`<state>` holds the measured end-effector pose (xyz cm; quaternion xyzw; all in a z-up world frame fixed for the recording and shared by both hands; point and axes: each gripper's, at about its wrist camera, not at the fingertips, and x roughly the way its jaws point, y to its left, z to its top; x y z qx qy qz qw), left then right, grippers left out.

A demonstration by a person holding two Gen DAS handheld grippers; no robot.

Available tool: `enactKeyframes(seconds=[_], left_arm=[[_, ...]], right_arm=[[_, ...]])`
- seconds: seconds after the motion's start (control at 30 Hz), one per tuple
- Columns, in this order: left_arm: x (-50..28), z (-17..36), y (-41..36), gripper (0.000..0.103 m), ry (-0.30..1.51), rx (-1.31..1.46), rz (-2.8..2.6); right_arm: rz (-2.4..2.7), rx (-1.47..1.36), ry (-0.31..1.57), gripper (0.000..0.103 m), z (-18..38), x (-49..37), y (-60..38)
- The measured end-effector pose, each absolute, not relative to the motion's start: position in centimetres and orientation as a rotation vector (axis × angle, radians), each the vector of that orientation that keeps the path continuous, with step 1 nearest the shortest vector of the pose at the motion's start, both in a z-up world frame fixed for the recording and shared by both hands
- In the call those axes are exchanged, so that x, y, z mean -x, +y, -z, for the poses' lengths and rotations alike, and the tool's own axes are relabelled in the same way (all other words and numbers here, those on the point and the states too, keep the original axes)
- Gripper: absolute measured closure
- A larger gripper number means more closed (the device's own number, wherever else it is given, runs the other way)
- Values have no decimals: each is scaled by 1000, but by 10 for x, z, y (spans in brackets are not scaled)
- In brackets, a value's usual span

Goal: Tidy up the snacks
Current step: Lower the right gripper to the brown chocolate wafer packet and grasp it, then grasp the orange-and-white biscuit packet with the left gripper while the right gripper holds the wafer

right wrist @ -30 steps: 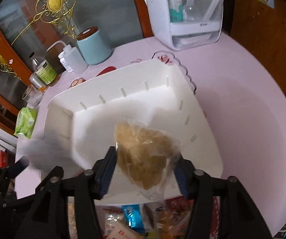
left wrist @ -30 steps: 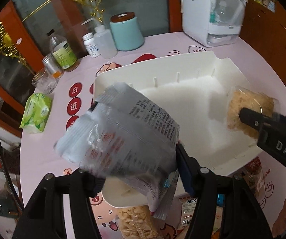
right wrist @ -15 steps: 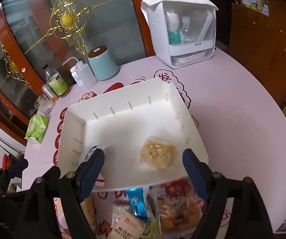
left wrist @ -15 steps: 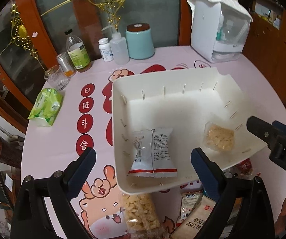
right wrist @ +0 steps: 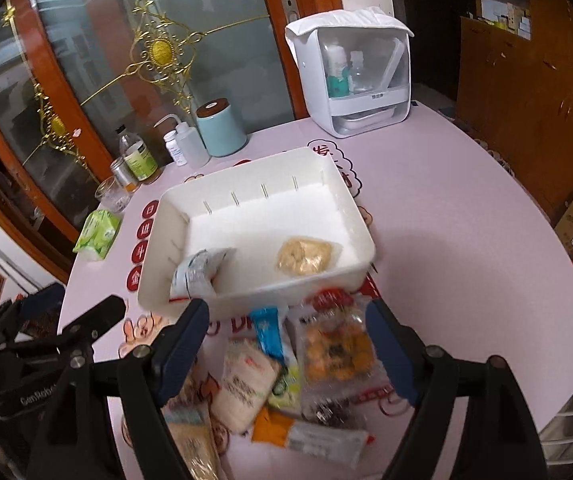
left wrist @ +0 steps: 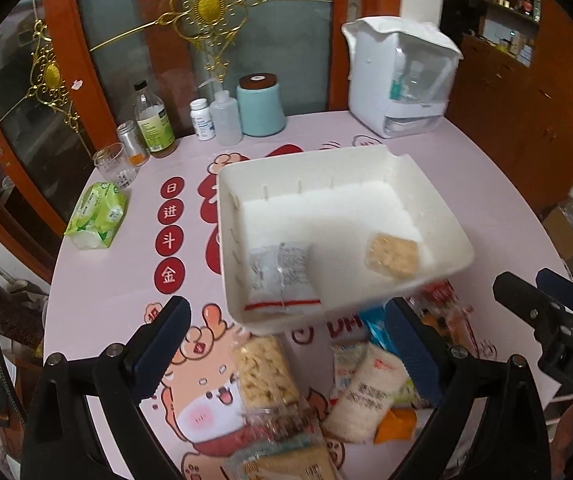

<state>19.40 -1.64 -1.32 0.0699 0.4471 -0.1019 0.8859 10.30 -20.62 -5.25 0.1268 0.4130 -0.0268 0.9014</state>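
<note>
A white bin sits mid-table. Inside lie a grey-white snack packet at the near left and a clear bag of tan puffs at the near right. A pile of loose snack packs lies in front of the bin. My left gripper is open and empty above the pile's left side. My right gripper is open and empty above the pile, and shows at the right of the left wrist view.
At the table's back stand a teal canister, bottles, a glass and a white appliance. A green tissue pack lies at the left. The table edge curves around on the right.
Both grippers let go of their packets into the bin, opened wide, and pulled back toward me over the snack pile.
</note>
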Motion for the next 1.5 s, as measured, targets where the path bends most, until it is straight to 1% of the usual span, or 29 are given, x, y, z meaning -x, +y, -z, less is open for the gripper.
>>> enactKeyframes(seconds=[0.2,0.4,0.53,0.73,0.97,1.0,1.03,1.1,1.13,1.17,1.2,1.3,1.5], left_arm=[[-148,6,-31,6,896,-185,223],[-98,13,-49,6,894,-187,187],[-76,36,-70,6,971,-209,169],[-57,79,-89,6,1121,-54,142],[-50,121,-91,6,1229,40,74],[-49,125,-89,6,1236,43,50],[-50,127,-87,6,1240,47,37],[-49,133,-82,6,1254,68,9],[-48,136,-80,6,1263,85,-3],[-47,139,-78,6,1269,97,-11],[-46,141,-77,6,1273,105,-17],[-47,147,-77,6,1280,127,-29],[-59,167,-88,6,1303,232,-30]], right_arm=[[-35,-200,842,22,58,-63,-226],[-196,-62,888,22,90,-26,-250],[-333,40,943,22,127,-4,-261],[-525,201,1012,22,184,15,-255],[-753,384,1000,25,220,27,-224],[-771,412,999,31,226,27,-218],[-790,444,1004,41,233,28,-213],[-808,517,1017,47,245,30,-204],[-816,539,979,50,244,34,-203],[-831,544,977,52,243,35,-203],[-834,535,985,55,242,35,-204],[-801,510,987,58,237,32,-213],[-700,400,1017,59,233,18,-248]])
